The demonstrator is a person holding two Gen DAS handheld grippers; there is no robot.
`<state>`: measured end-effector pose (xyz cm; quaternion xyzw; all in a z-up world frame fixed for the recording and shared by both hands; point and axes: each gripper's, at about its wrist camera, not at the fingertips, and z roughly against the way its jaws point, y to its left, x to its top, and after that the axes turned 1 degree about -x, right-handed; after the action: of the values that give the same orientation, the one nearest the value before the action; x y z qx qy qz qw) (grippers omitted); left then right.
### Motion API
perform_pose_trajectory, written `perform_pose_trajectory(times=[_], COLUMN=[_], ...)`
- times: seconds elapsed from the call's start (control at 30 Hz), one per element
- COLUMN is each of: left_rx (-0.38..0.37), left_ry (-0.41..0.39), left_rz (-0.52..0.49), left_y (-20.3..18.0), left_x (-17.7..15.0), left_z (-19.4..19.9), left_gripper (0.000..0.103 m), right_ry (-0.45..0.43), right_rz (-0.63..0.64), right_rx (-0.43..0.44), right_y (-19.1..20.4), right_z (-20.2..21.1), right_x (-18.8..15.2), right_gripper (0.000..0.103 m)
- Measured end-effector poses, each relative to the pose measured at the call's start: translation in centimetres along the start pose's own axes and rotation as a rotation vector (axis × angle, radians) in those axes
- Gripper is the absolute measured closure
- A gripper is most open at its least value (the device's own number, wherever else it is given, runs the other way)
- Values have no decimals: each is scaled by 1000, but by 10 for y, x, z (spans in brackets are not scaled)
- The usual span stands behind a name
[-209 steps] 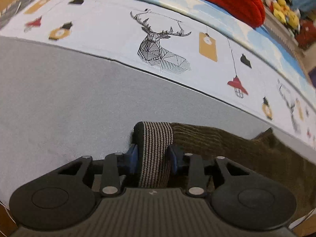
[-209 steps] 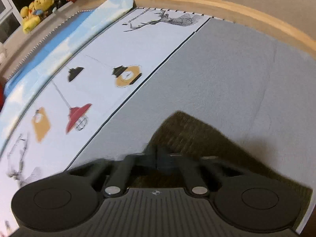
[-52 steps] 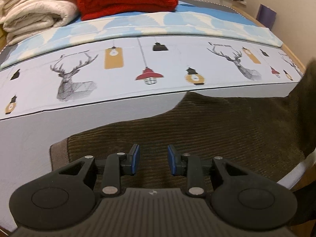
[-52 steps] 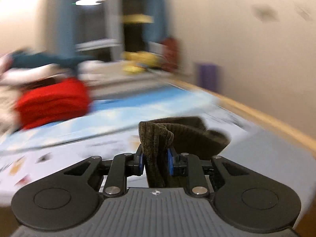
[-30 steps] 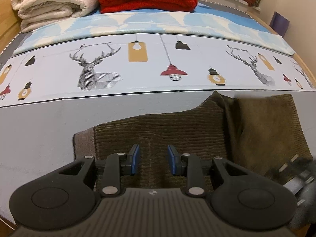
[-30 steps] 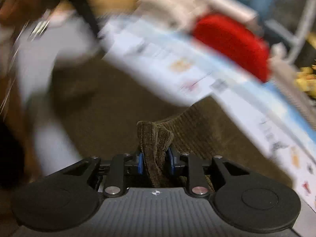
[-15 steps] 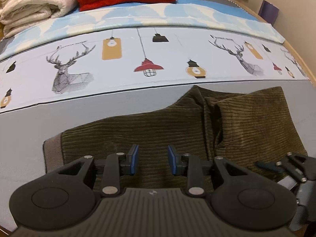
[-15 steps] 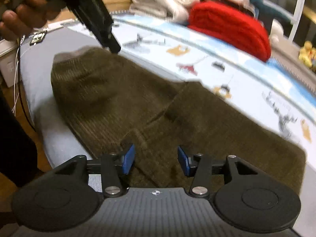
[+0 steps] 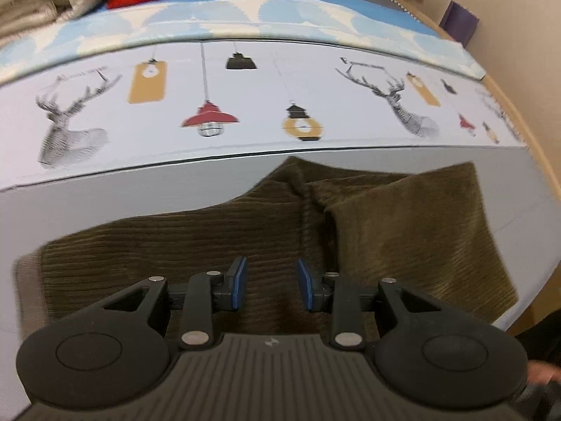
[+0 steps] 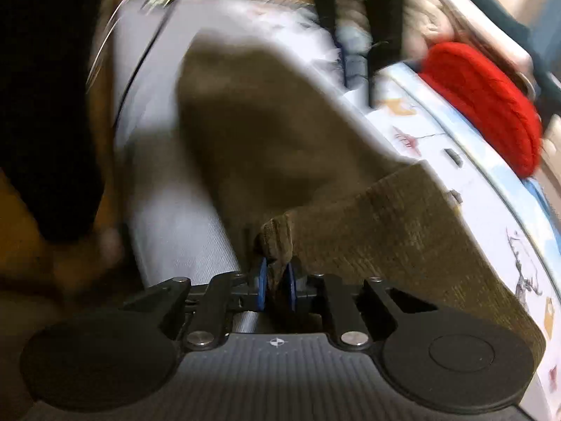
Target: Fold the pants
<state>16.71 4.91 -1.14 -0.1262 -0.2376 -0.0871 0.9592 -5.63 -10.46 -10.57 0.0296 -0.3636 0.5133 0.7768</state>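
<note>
Corduroy pants [image 9: 217, 242], olive brown, lie on grey part of bed cover [image 9: 87, 203], one end already doubled over the rest. Our right gripper [image 10: 275, 286] has just been closing; its jaws now pinch bunched edge of cloth, we judge to carry next fold. Our left gripper [image 9: 270, 284] hangs above flat middle, jaws partly apart, nothing between; probably ready to press layers down.

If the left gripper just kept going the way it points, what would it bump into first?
Most likely the pants: the left gripper hangs with open jaws over the brown corduroy, nothing between them. How near, the picture doesn't show.
</note>
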Motion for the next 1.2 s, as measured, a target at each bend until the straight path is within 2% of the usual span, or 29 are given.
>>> perform_pose_trajectory(times=[0.03, 0.07, 0.13, 0.2, 0.27, 0.37, 0.43, 0.5, 0.53, 0.6, 0.67, 0.7, 0.73, 0.77, 0.8, 0.83, 0.87, 0.93, 1.0, 1.03, 1.1, 1.13, 1.17, 1.2], left_rx=[-21, -45, -102, -145, -172, -258, -277, -306, -323, -343, -449, -478, -442, -358, -240, -184, -183, -166, -145, -164, -221, -240, -253, -248], left_ry=[2, 2, -3, 0, -6, -10, 30, 49, 50, -2, -141, -201, -197, -121, -27, 19, 14, -69, -96, -85, -50, -37, -29, -21], left_rz=[17, 39, 83, 124, 150, 193, 234, 243, 234, 216, 233, 222, 188, 157, 137, 142, 159, 168, 191, 222, 256, 256, 249, 232], left_y=[-1, -2, -3, -4, -7, -6, -5, -7, -9, -9, -3, -2, -3, -5, -6, -5, -4, -2, 1, 4, 6, 5, 3, -1], left_x=[2, 4, 8, 11, 17, 22, 24, 29, 31, 35, 39, 39, 38, 36, 31, 28, 28, 32, 33, 33, 33, 33, 33, 34], left_z=[-4, -10, -22, -39, -51, -65, -78, -88, -91, -85, -64, -53, -53, -63, -79, -87, -86, -73, -68, -70, -78, -80, -84, -88], left_gripper=[68, 68, 65, 61, 61, 63, 65, 74, 87, 98, 99, 99, 99, 99, 99, 98, 96, 95, 93, 88, 71, 53, 41, 38], right_ry=[-21, -45, -132, -179, -177, -49, 46, 169, 215, 213, 211, 212, 213, 211, 211, 212, 215, 221, 222, 216, 186, 165, 148, 141], right_rz=[20, -15, -191, -335, -483, -720, -844, -929, -962, -991, -945, -921, -909, -906, -913, -917, -920, -919, -924, -932, -968, -986, -1003, -1023], right_rx=[-27, -28, 1, -50, -123, -221, -278, -309, -293, -264, -263, -267, -272, -276, -278, -277, -275, -281, -288, -291, -309, -327, -348, -368], right_y=[3, -1, -27, -53, -78, -114, -130, -138, -141, -142, -138, -134, -132, -131, -129, -129, -129, -132, -132, -133, -136, -137, -139, -141], right_z=[4, 11, 33, 52, 65, 67, 64, 58, 54, 53, 51, 49, 49, 49, 56, 57, 57, 57, 60, 62, 69, 75, 80, 84], right_x=[0, 3, 5, 0, -12, -45, -73, -98, -110, -118, -116, -114, -114, -114, -120, -120, -119, -119, -119, -118, -119, -120, -121, -124], right_gripper=[89, 88, 84, 69, 55, 53, 53, 53, 53, 53, 53, 53, 53, 53, 53, 53, 53, 53, 54, 54, 54, 53, 52, 50])
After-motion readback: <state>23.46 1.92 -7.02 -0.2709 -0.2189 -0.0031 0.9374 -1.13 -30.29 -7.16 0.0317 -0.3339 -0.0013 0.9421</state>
